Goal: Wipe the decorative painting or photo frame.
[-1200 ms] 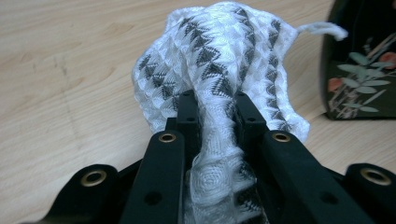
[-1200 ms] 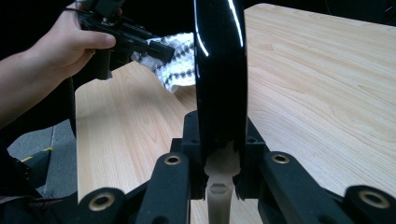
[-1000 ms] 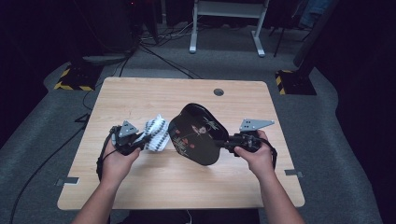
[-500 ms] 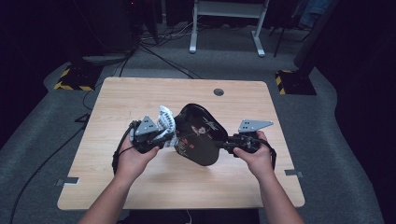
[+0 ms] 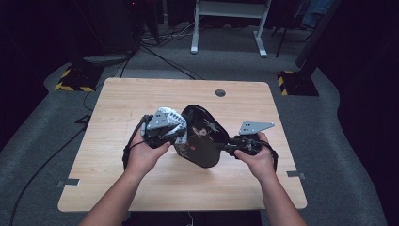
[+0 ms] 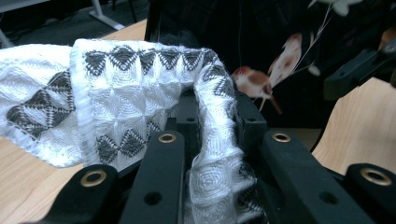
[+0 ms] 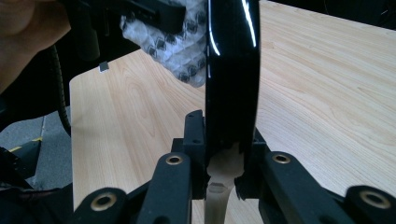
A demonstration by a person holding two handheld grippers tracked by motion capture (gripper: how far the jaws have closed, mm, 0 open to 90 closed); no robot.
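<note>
My right gripper point(image 5: 228, 149) pinches the black lacquered tray point(image 5: 201, 135) by its rim, holding it on edge above the counter point(image 5: 117, 99). It is stiff, glossy and likely slippery and easily scratched. My left gripper point(image 5: 175, 133) has its fingers clamped on the soft woven cloth point(image 6: 140, 102), pressed against the tray's painted face.

Left gripper point(image 5: 175, 133) presses a white patterned cloth point(image 5: 170, 118) against the black lacquered tray point(image 5: 202, 136). Right gripper point(image 5: 226, 147) clamps the tray's edge, holding it tilted above the wooden table point(image 5: 141, 99).
</note>
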